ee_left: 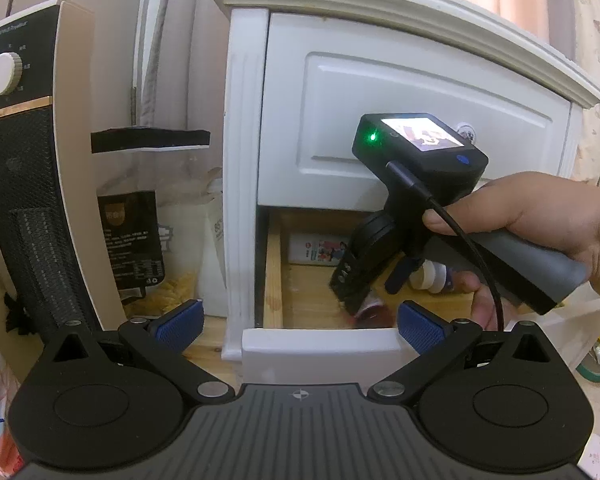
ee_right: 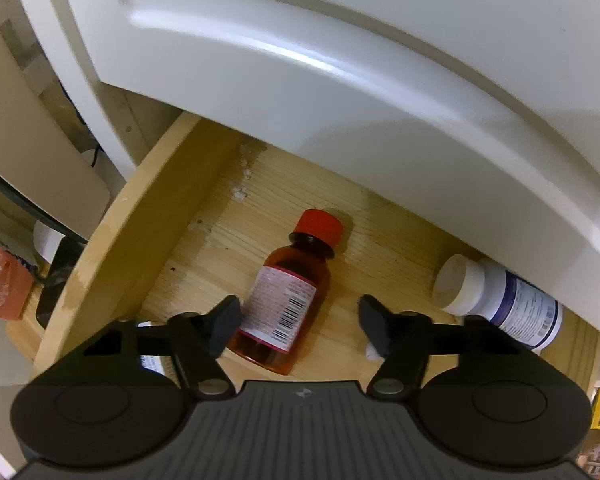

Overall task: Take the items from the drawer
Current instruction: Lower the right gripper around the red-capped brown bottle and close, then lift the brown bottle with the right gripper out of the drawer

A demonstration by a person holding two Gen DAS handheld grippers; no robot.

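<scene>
The lower drawer (ee_left: 273, 276) of a white nightstand is pulled open, with a wooden bottom (ee_right: 380, 248). An amber bottle with a red cap (ee_right: 287, 292) lies in it. My right gripper (ee_right: 297, 322) is open inside the drawer, its fingers either side of the bottle's lower half. A white-capped bottle with a blue label (ee_right: 500, 300) lies at the right, partly under the upper drawer front. In the left wrist view my right gripper (ee_left: 356, 280) reaches down into the drawer. My left gripper (ee_left: 300, 320) is open and empty, in front of the drawer's white front (ee_left: 320, 348).
The closed upper drawer front (ee_left: 420, 120) hangs over the open drawer. A small printed box (ee_left: 320, 248) lies at the drawer's back. A black and cream heater (ee_left: 23, 180) stands left, with clear bags (ee_left: 139, 240) between it and the nightstand.
</scene>
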